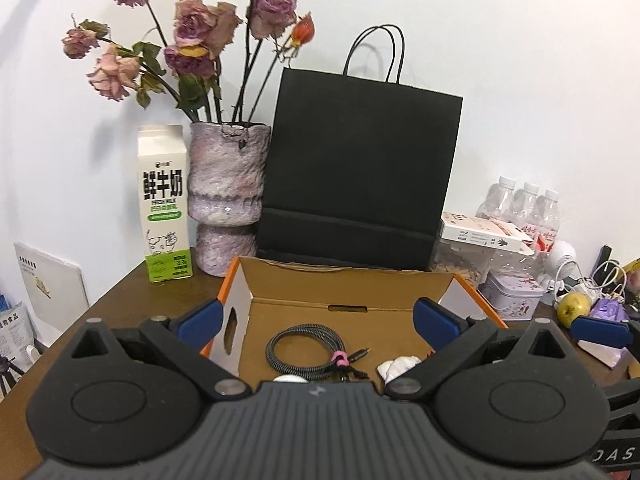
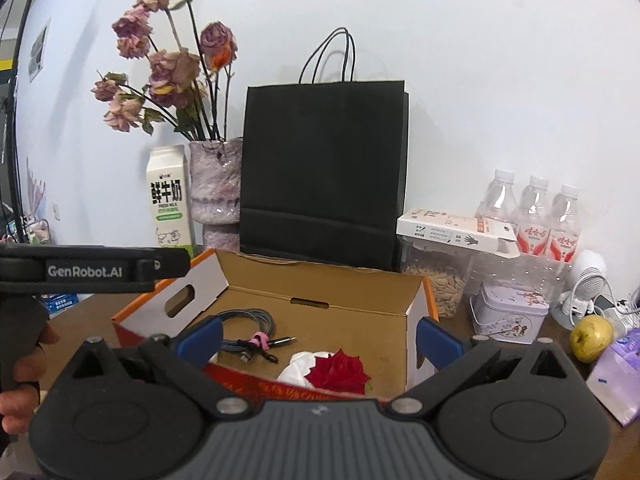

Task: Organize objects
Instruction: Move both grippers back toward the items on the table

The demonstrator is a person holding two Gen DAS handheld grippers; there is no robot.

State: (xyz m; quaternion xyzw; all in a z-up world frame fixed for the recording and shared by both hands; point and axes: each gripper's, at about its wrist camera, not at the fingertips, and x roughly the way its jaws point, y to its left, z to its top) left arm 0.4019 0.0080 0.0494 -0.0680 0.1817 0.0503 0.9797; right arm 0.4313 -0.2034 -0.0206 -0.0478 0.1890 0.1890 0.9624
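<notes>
Through the left wrist camera my left hand-held gripper (image 1: pixel 318 320) gapes wide, holding nothing, above the orange-edged open cardboard box (image 1: pixel 348 284) containing a coiled grey braided cable (image 1: pixel 306 346); through the right, my right hand-held gripper (image 2: pixel 318 338) gapes empty over a red rose (image 2: pixel 338 372) inside it

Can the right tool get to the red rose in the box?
Probably yes. The right tool is open and empty, right above the box, whose top is open. The red rose lies uncovered beside the white thing, with nothing in front.
</notes>
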